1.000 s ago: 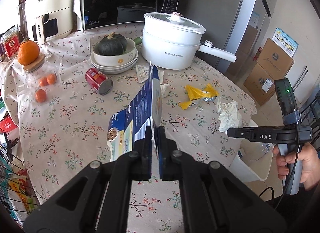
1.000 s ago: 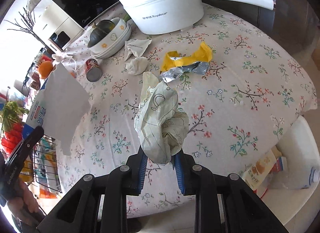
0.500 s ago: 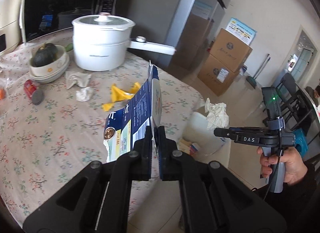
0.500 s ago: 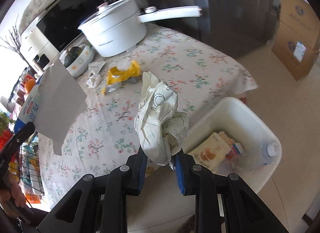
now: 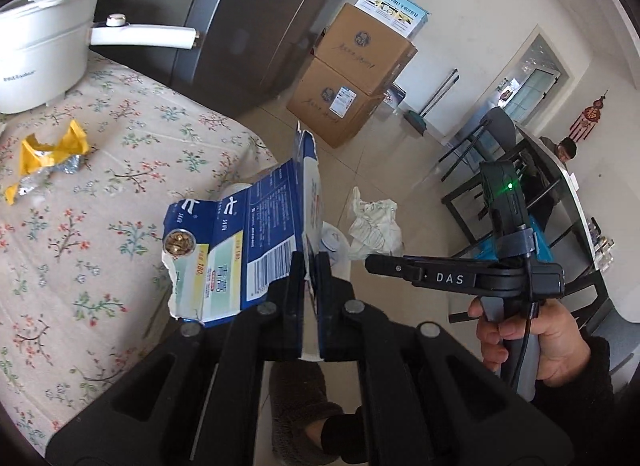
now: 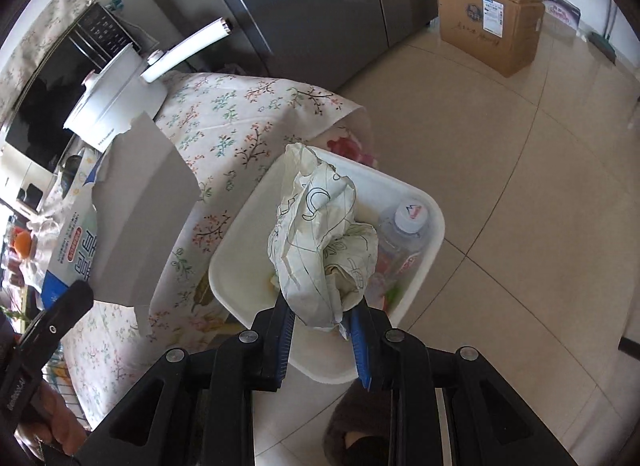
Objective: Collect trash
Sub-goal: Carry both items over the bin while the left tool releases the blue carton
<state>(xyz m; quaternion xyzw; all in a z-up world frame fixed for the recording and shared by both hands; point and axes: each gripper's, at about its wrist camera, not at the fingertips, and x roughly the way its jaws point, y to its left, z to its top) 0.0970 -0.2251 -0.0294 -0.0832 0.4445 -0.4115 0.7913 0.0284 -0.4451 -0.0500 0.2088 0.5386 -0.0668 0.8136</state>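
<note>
My left gripper is shut on a torn blue and white carton, held upright beside the table edge; the carton's grey inside shows in the right wrist view. My right gripper is shut on a crumpled white paper wad and holds it above the white trash bin on the floor. The wad and the right gripper also show in the left wrist view. The bin holds a plastic bottle and other scraps. A yellow wrapper lies on the floral tablecloth.
A white pot with a long handle stands on the table by a grey fridge. Cardboard boxes stand on the tiled floor. A dark table and chairs are at the right. A slippered foot is below.
Both grippers have swung right, away from the table, carrying the carton and the paper wad. The wad now hangs over the bin.
</note>
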